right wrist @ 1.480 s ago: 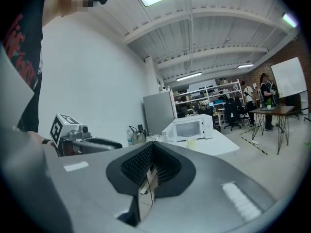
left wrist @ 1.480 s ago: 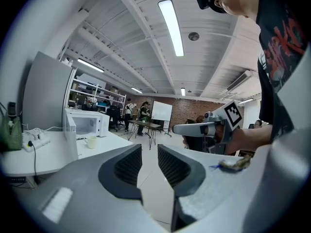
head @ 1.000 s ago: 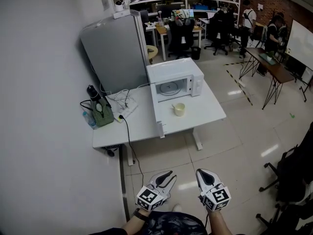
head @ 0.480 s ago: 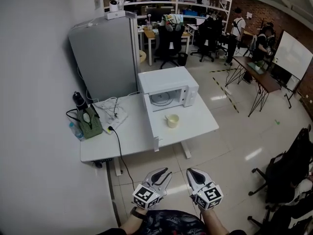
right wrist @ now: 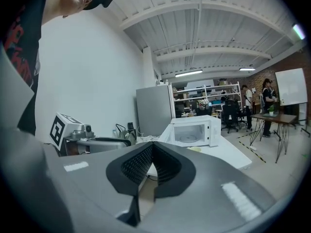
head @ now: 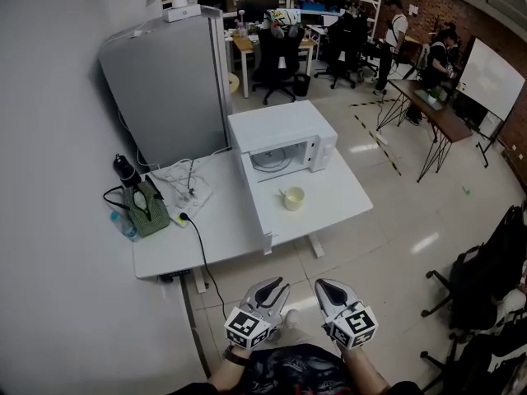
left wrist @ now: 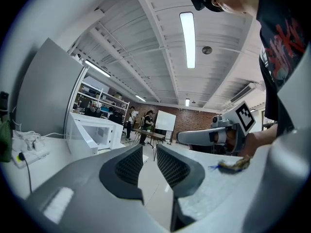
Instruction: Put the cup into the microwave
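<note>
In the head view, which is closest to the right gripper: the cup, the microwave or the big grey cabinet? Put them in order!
From the right gripper:
1. Cup, on the white table, nearest you.
2. Microwave, just behind the cup, door open.
3. Grey cabinet, farthest back, on the left.

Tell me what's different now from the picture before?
The person has carried both grippers a bit closer to the white table; nothing was grabbed or let go. The left gripper and right gripper stay empty. The cup still sits on the table in front of the open microwave.
</note>
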A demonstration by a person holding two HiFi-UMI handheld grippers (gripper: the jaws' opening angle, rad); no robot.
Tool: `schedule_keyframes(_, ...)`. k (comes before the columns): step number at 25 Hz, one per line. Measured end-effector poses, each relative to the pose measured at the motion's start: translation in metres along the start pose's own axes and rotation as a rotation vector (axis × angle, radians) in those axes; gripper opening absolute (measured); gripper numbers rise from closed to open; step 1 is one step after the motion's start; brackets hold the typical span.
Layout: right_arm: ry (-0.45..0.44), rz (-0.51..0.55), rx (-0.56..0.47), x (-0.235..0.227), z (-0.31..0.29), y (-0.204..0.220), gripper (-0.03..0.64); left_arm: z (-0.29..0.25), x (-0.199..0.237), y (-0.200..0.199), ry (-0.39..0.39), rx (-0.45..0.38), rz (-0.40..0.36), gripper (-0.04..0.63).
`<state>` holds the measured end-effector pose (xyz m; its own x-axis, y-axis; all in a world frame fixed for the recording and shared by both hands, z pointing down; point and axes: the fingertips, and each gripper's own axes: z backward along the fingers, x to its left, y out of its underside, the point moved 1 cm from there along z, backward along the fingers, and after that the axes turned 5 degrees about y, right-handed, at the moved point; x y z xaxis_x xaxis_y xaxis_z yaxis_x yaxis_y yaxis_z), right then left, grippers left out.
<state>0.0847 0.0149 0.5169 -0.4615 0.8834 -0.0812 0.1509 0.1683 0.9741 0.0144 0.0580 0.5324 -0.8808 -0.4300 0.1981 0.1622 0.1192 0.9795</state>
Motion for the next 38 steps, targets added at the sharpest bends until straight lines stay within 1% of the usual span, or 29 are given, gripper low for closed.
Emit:
schedule_keyframes(6,-0.022,-0.021,-0.024,-0.029,-0.035,-0.015,0.000,-0.028,0.027,-0.005,-0.022,0.035,-0.010,0.094)
schedule_keyframes(12,-0.095,-0.025,-0.033,-0.072,-0.078,-0.033,0.000,-0.081,0.059,-0.019,-0.044,0.062,-0.038,0.094)
schedule_keyframes(17,-0.100,-0.018,-0.048,-0.121,-0.095,-0.037,0.000,-0.140,0.065,-0.022,-0.013,0.076,-0.065,0.094)
schedule_keyframes(20,-0.105,-0.029,-0.036,-0.142,-0.103,-0.035,0.000,-0.162,0.061,-0.026,0.003,0.087,-0.089,0.094)
schedule_keyframes(22,-0.117,-0.034,-0.036,-0.154,-0.115,-0.036,0.000,-0.172,0.068,-0.025,0.002,0.111,-0.099,0.094)
schedule_keyframes(24,-0.133,-0.047,-0.031,-0.161,-0.126,-0.037,0.000,-0.176,0.080,-0.020,-0.018,0.143,-0.086,0.094)
schedule_keyframes(26,-0.139,-0.070,-0.011,-0.167,-0.134,-0.034,0.000,-0.176,0.092,-0.015,-0.042,0.160,-0.051,0.094)
schedule_keyframes(28,-0.135,-0.088,0.007,-0.175,-0.147,-0.028,0.000,-0.182,0.107,-0.014,-0.050,0.159,-0.033,0.094)
schedule_keyframes(30,-0.126,-0.090,0.017,-0.183,-0.162,-0.026,0.000,-0.192,0.122,-0.016,-0.038,0.152,-0.042,0.094)
schedule_keyframes(33,-0.118,-0.068,0.026,-0.191,-0.189,-0.034,0.000,-0.206,0.148,-0.024,-0.026,0.125,-0.077,0.094)
schedule_keyframes(35,-0.131,-0.035,0.034,-0.187,-0.212,-0.044,0.000,-0.209,0.170,-0.033,-0.027,0.106,-0.081,0.095)
schedule_keyframes(38,-0.164,0.079,0.041,-0.179,-0.247,-0.061,0.000,-0.211,0.202,-0.047,-0.018,0.072,-0.081,0.095)
